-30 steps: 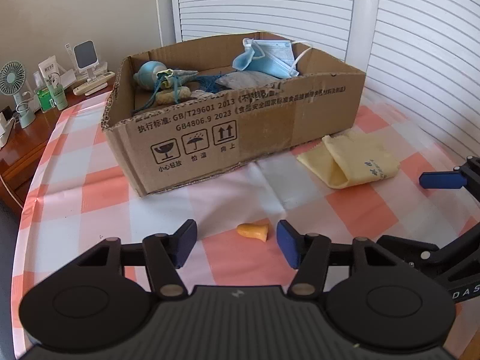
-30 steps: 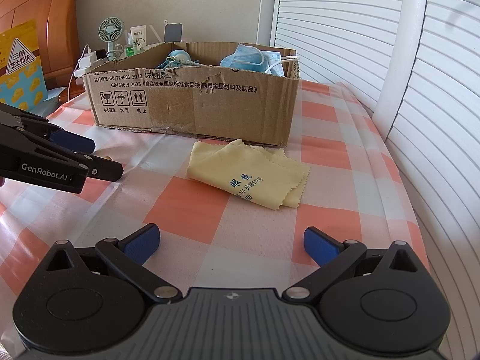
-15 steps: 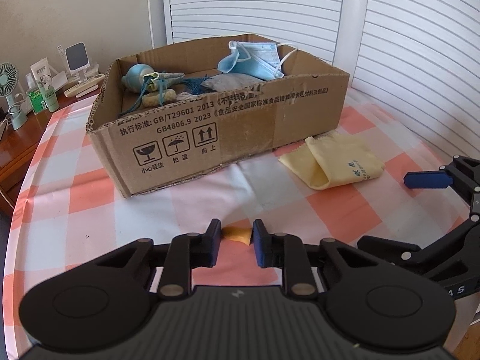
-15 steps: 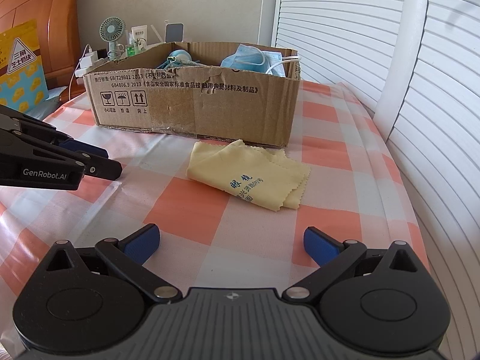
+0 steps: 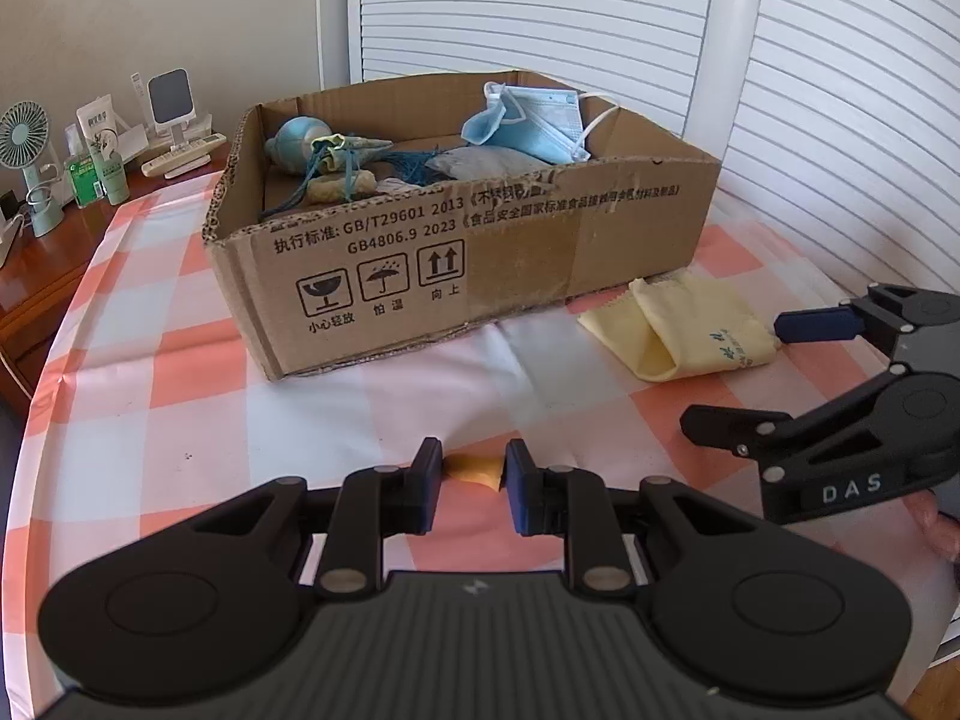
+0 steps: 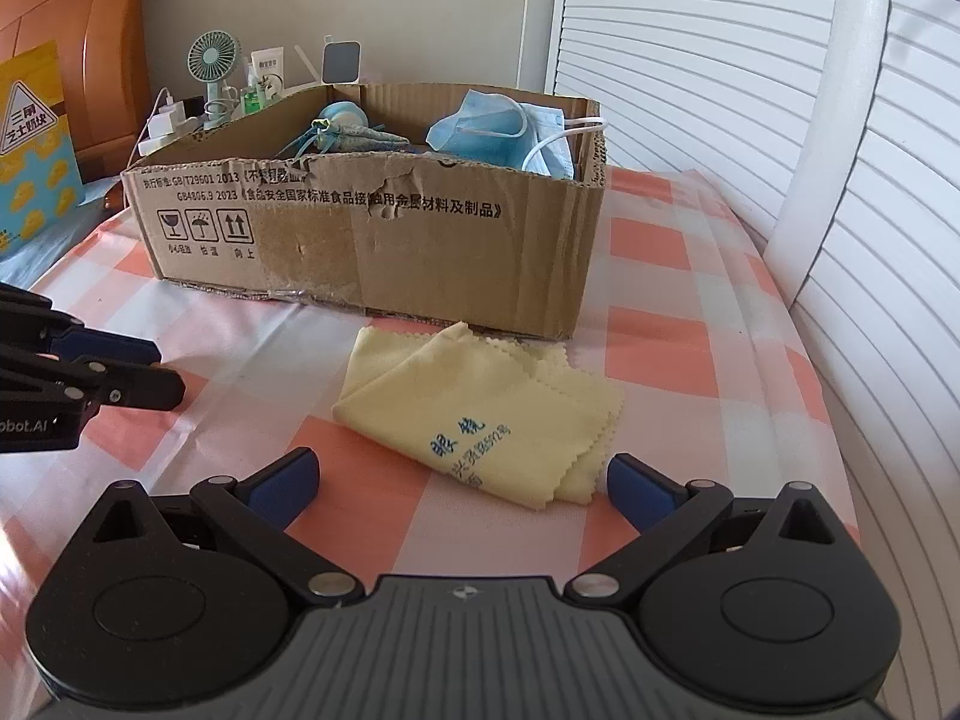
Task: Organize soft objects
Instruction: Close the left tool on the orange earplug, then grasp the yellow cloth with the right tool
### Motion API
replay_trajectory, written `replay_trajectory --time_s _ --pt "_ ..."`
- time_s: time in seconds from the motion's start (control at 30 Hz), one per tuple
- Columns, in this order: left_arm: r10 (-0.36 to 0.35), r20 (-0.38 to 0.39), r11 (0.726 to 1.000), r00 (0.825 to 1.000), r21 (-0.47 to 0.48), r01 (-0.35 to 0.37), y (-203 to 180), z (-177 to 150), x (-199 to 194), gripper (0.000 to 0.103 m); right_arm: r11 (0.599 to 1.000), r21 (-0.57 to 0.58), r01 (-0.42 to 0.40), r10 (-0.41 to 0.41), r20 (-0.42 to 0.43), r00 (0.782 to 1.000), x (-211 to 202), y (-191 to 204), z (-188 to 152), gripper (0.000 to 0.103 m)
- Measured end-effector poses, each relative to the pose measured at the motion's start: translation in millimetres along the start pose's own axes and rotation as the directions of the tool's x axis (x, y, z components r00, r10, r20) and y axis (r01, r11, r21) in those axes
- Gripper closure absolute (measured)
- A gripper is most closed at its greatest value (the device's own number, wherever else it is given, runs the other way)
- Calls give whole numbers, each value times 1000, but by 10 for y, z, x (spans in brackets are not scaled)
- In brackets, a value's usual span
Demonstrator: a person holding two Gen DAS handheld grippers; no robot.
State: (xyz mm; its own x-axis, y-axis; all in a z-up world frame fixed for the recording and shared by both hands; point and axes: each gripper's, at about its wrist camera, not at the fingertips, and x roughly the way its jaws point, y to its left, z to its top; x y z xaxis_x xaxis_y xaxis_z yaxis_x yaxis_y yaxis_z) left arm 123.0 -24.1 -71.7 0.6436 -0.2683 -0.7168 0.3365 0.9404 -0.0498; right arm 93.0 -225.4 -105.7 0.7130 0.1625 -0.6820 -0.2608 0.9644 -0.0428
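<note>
Orange foam, a small soft wedge-shaped piece (image 5: 474, 468), lies on the counter (image 5: 180, 420) covered by a pink-and-white checked cloth, pinched between the blue pads of the left claw (image 5: 469, 471). The jaws stand narrow and press the piece from both sides; whether it has left the cloth cannot be told.

Step in hand: pick-up of the foam piece, grasp made, lift not yet done.

Next move, as judged: raise the left claw clear of the counter, carry the piece over the near wall of the open brown cardboard box (image 5: 468, 276) and release it inside, among the blue face masks (image 5: 534, 120) and other soft items. The wall is tall, so height is needed before crossing.

Beside the box, the folded pale-yellow lens cloth with blue print (image 6: 480, 414) lies flat on the counter, just beyond the right claw (image 6: 462, 480). That claw stands wide and holds nothing; the cloth's near edge lies between its pads. Likely it takes the cloth next, which calls for a low, flat approach.
</note>
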Motion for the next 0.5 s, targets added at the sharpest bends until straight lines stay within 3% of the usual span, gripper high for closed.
replay_trajectory --time_s 0.3,0.5 --pt "-15 6 1000 1000 -10 15 40 9 10 82 999 -22 -30 30 11 999 212 15 197 0" --pt "-21 8 1000 1000 -12 21 57 15 16 82 999 -26 -46 47 31 998 168 73 243 34"
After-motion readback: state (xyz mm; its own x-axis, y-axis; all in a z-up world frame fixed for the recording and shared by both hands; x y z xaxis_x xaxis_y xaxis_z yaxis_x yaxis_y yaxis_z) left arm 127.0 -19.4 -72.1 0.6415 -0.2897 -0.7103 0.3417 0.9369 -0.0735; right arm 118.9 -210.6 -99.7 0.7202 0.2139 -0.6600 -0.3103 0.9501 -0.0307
